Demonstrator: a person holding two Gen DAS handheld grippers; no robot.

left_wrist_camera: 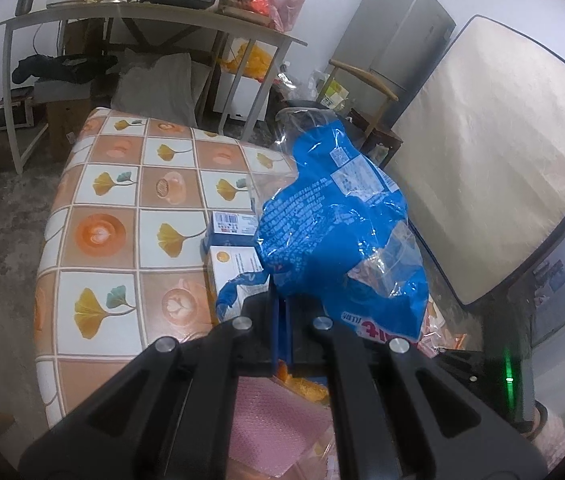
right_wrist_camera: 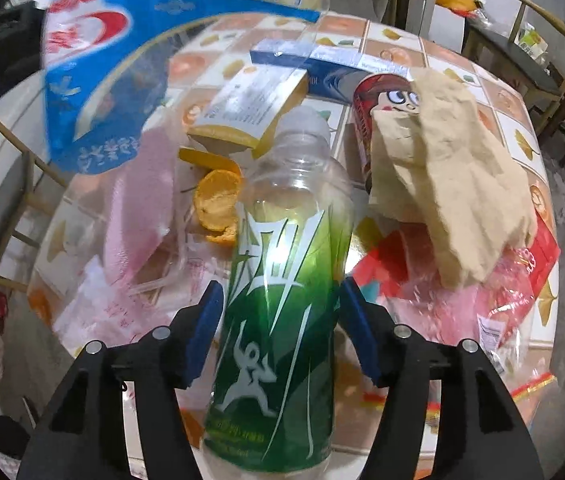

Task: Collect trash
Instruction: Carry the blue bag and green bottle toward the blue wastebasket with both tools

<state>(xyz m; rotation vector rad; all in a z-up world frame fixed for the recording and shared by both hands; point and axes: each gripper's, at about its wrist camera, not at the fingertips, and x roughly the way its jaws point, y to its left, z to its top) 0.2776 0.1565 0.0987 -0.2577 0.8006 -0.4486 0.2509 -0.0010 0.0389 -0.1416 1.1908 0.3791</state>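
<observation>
The left wrist camera looked along its fingers, slanting across the tiled table into the room. The right wrist camera peered steeply down, close over the same table; both caught the blue bag.

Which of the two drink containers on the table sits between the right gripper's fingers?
The clear green-labelled bottle, uncapped; the red cartoon can lies farther back, half under brown paper.

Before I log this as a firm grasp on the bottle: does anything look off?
Yes. The right gripper straddles the green bottle, but a gap shows beside each blue pad, so it isn't clamped. The bottle has no cap. The left gripper holds the blue plastic bag.
</observation>
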